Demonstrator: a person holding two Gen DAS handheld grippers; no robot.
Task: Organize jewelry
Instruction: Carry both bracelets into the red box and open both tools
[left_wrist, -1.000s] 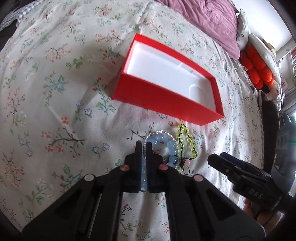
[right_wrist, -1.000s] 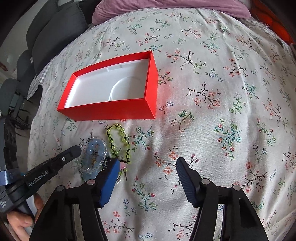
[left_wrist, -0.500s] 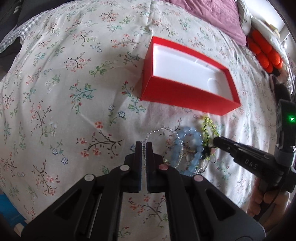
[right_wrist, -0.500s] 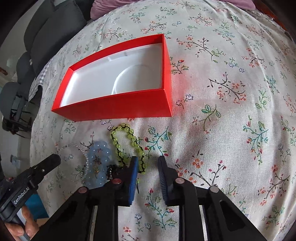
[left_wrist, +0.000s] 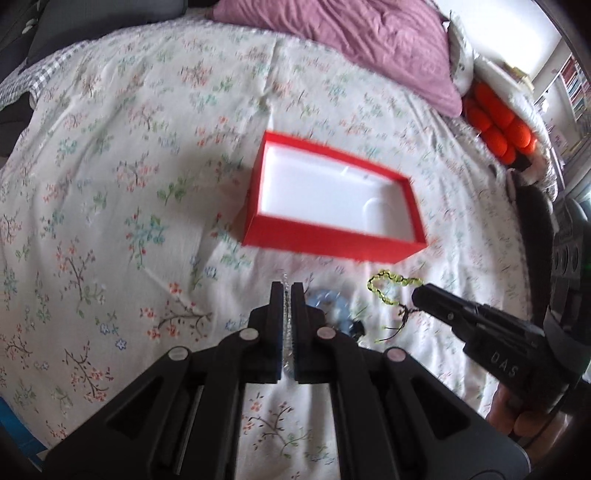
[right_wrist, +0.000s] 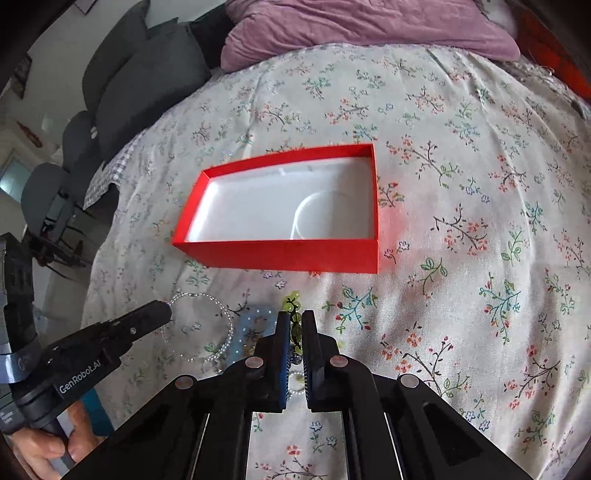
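- Bracelets, three. One clear-beaded bracelet (right_wrist: 207, 328), a thin loop, pinched at one side in the left hand-held gripper (left_wrist: 287, 286). One green bead bracelet (left_wrist: 388, 287) with a dark cord, pinched in the right hand-held gripper (right_wrist: 295, 314). One pale blue bead bracelet (left_wrist: 328, 301), lying on the bed between the other two, held by neither. All three are gathered toward the near edge of the bed, just on the near side of the box.
- Box, one: red box (right_wrist: 288, 254), open-topped, white lining with a round recess at one end. Nothing lies in it. It sits flat near the middle of the bed, apart from the bracelets.
- Hand-held grippers, two. Left: jaws closed to a narrow slit, with the clear strand running up between the pads. Right: jaws have just been closing and now stand close together with green beads clamped between the blue pads. Both point steeply down at the bed, side by side, tips near each other.
- Hands, two: one hand (right_wrist: 40, 446) around the left gripper's grip, fingers of the other hand (left_wrist: 517, 410) under the right one.
- Bed, one: floral bedspread (right_wrist: 461, 229), white with small sprigs. One mauve quilt (left_wrist: 351, 40) is bunched at the far edge; orange cushions (left_wrist: 498, 125) lie at the far right corner.
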